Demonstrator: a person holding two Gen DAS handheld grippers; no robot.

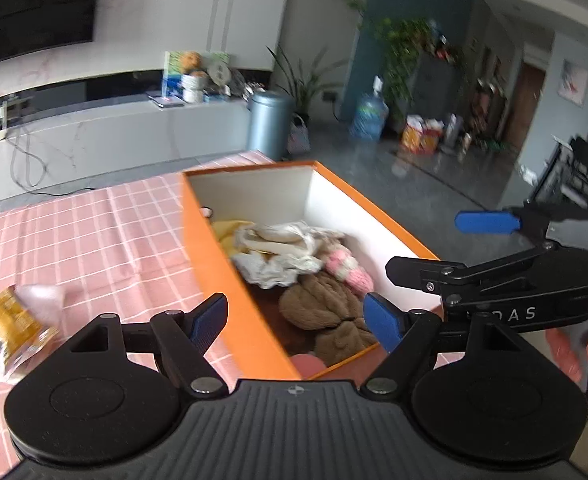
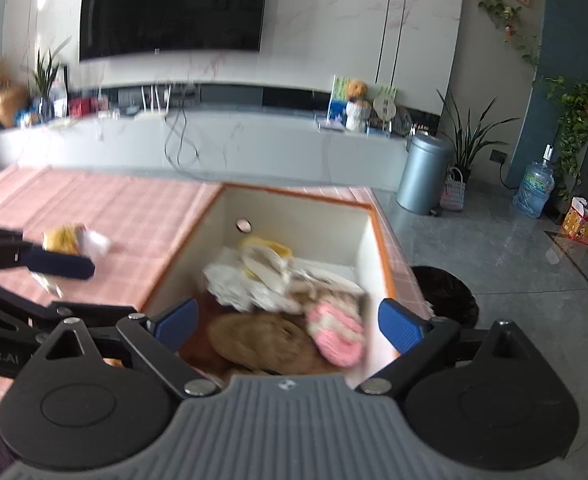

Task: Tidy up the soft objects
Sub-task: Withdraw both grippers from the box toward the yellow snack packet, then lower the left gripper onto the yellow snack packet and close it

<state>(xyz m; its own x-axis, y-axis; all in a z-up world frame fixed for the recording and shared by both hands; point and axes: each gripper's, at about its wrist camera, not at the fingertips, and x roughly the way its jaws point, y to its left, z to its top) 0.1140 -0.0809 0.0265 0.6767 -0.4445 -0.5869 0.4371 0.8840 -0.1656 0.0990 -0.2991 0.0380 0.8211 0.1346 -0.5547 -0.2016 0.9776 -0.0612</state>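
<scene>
Box: an orange cardboard box with white inner walls (image 1: 230,292) is sitting open on the pink checked tablecloth (image 1: 94,232), at the table's edge beside the grey floor.
Soft things: all are lying inside the box in a loose heap.
Brown item: a brown fluffy knitted piece (image 1: 321,308) is lying at the box's near end.
Pink item: a pink-and-white striped knitted piece (image 2: 335,332) is resting against the brown one, close to the box's right wall.
White items: crumpled white and cream cloths (image 1: 278,252) are piling in the box's middle, with a pale yellow piece (image 2: 264,246) behind them toward the far wall.
Left gripper: the left gripper (image 1: 297,322) is hovering over the box's near left corner, its blue-padded jaws standing wide apart with nothing between them.
Right gripper: the right gripper (image 2: 288,322) is hanging above the box's near end, jaws spread wide over the brown and pink pieces, gripping nothing.
Packet: a yellow packet in clear wrapping (image 1: 14,328) is lying on the tablecloth, well left of the box.
Bin: a grey cylindrical bin (image 2: 423,172) is standing on the floor beyond the box's far right corner.
</scene>
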